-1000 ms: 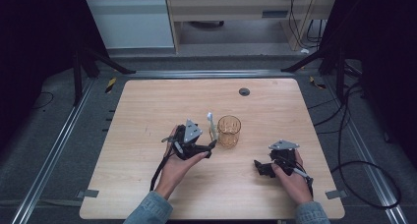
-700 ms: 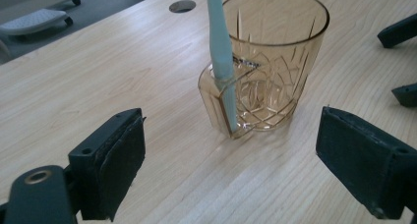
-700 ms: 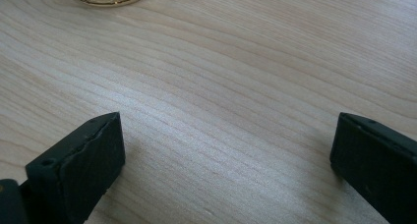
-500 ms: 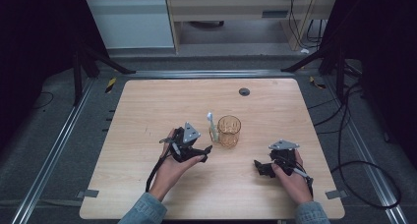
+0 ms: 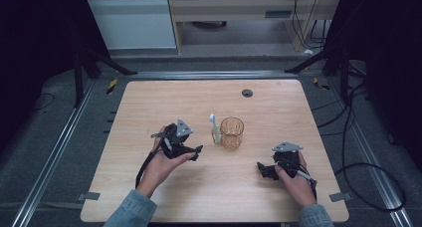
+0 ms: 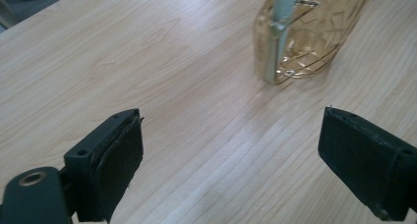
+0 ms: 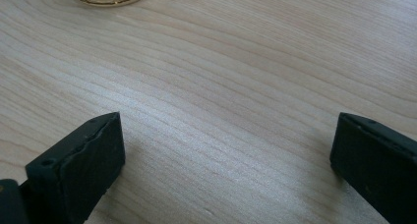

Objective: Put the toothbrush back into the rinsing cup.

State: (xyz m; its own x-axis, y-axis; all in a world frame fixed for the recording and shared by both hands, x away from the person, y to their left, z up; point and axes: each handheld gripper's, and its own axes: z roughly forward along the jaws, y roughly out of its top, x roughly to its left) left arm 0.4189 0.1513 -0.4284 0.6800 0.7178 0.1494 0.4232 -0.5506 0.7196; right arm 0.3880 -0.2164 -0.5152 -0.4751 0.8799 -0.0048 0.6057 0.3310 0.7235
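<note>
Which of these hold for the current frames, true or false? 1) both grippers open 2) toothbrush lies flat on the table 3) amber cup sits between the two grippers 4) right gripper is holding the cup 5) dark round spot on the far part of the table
1) True. The left gripper and right gripper both have jaws spread wide with nothing between them.
2) False. The toothbrush leans against the amber cup, head up.
3) True, seen from the high view.
4) False. It rests on the table, apart from the cup.
5) True. The dark round spot lies beyond the cup.
</note>
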